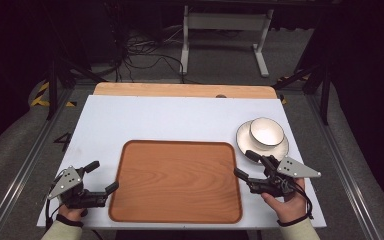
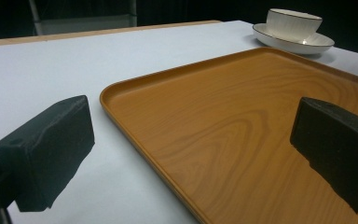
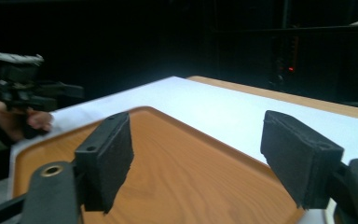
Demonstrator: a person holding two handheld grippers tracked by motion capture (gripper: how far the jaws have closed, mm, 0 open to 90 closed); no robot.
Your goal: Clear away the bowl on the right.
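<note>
White tabletop (image 1: 170, 117) held the tray (image 1: 176, 181); my left gripper (image 1: 99, 176) and right gripper (image 1: 244, 164), jaws apart, flanked it, best gripping opposite rims evenly.

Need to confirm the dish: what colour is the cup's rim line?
Dark, thin line on a white cup; clearest in the left gripper view.

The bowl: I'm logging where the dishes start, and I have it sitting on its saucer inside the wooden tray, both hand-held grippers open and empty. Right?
Not quite. The bowl does sit on its saucer, but on the white table beyond the tray's far right corner, not inside the wooden tray, as the high view shows. The left hand-held gripper and the right hand-held gripper are open and empty.
</note>
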